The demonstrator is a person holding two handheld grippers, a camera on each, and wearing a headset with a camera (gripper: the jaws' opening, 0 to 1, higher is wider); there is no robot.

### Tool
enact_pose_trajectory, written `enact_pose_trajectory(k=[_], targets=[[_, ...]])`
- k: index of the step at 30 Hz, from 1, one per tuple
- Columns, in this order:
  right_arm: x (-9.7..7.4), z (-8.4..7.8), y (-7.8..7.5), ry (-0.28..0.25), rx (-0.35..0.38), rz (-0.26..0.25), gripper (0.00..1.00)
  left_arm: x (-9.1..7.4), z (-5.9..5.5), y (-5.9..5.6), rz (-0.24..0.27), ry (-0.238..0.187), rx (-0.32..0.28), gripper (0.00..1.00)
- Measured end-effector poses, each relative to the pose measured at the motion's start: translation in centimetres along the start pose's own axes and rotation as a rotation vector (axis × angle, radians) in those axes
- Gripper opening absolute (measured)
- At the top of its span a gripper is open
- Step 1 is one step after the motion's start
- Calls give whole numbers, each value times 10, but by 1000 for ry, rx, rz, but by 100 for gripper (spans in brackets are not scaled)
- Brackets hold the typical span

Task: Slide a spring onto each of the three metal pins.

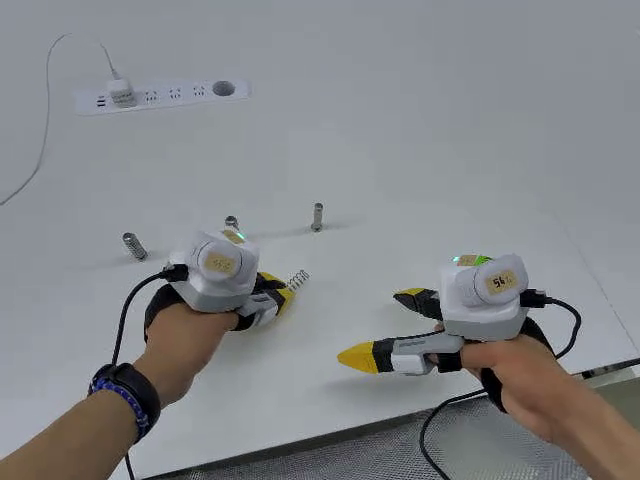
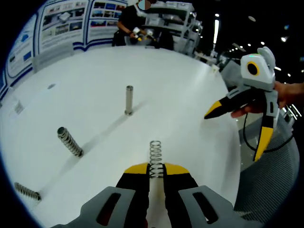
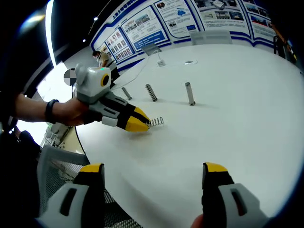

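My left gripper (image 1: 285, 291) (image 2: 150, 169) is shut on one end of a small spring (image 1: 298, 278) (image 2: 155, 153) (image 3: 156, 121), which sticks out past the yellow tips, low over the white table. A bare metal pin (image 1: 317, 217) (image 2: 128, 99) (image 3: 190, 93) stands upright ahead of it. Two more pins carry springs: one at the left (image 1: 134, 246) (image 2: 26, 191) (image 3: 126, 93), one (image 1: 232, 222) (image 2: 70, 141) (image 3: 151, 92) just behind the left gripper. My right gripper (image 1: 385, 328) (image 3: 153, 171) is open and holds nothing, off to the right of the pins.
A white power strip (image 1: 160, 96) with a plug and cable lies at the far left of the table. The table's near edge (image 1: 400, 418) runs just below my hands. A person stands beyond the table's far side in the left gripper view.
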State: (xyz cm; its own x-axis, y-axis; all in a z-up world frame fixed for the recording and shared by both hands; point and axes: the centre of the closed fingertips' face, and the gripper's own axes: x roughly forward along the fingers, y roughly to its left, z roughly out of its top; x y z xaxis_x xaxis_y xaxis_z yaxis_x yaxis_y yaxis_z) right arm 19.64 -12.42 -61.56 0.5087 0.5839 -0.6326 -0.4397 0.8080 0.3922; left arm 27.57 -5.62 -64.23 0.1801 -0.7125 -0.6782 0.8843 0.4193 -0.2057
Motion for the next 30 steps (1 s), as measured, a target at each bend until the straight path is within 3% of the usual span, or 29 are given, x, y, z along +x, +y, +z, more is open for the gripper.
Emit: enact_pose_trajectory(k=[19,30], targets=[[7,-1,12,-13,21,-8,85,-33,-17,10,15,-8,-5,10],[10,4,20,-11,3,11,83,-45,-19,4,5,-26,-12,10]])
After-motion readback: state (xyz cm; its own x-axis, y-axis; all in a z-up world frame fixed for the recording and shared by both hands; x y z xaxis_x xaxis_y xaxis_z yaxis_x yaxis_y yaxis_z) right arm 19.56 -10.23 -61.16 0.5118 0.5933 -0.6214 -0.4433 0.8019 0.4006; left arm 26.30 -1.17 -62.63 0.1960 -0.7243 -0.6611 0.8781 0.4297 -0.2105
